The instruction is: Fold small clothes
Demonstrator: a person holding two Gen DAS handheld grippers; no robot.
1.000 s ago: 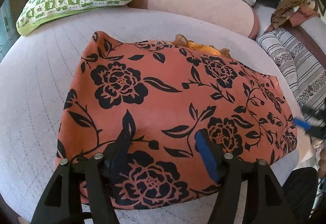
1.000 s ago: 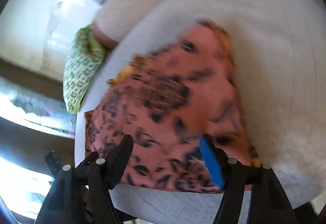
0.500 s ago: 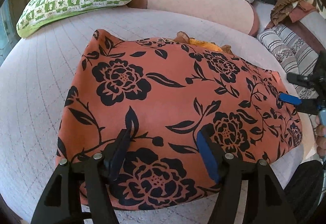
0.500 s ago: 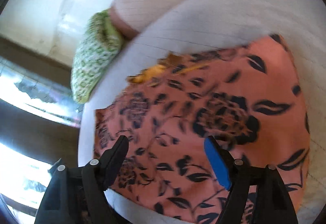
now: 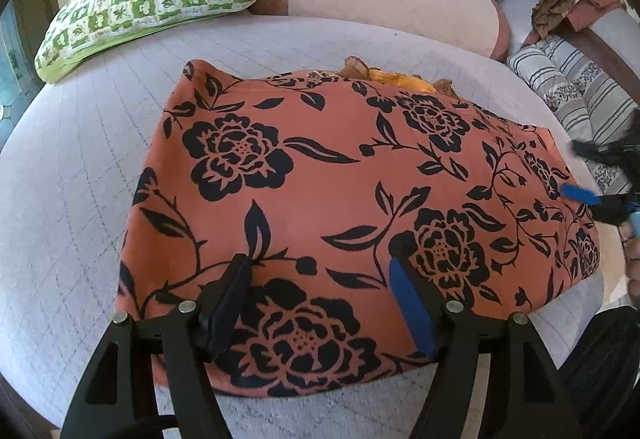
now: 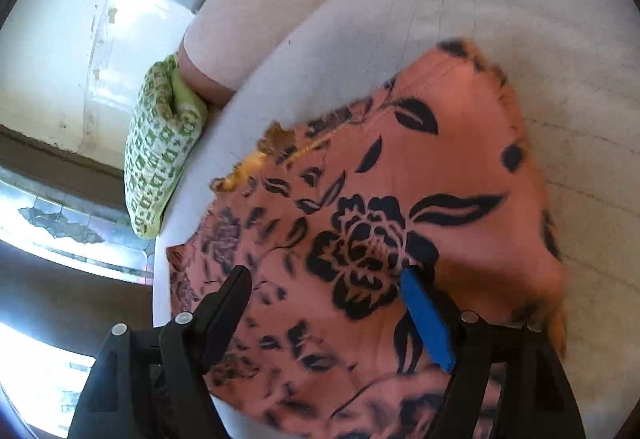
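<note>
Because the orange cloth (image 5: 340, 207) has to be folded, it is spread flat on the pale bed (image 5: 80, 179), probably so its edges are easy to grab. The left tongs (image 5: 320, 303) are spread wide and hold nothing, over the cloth's near edge at 6 o'clock. The right tongs (image 6: 326, 313) are also spread and hold nothing, over its 3 o'clock side.
</note>
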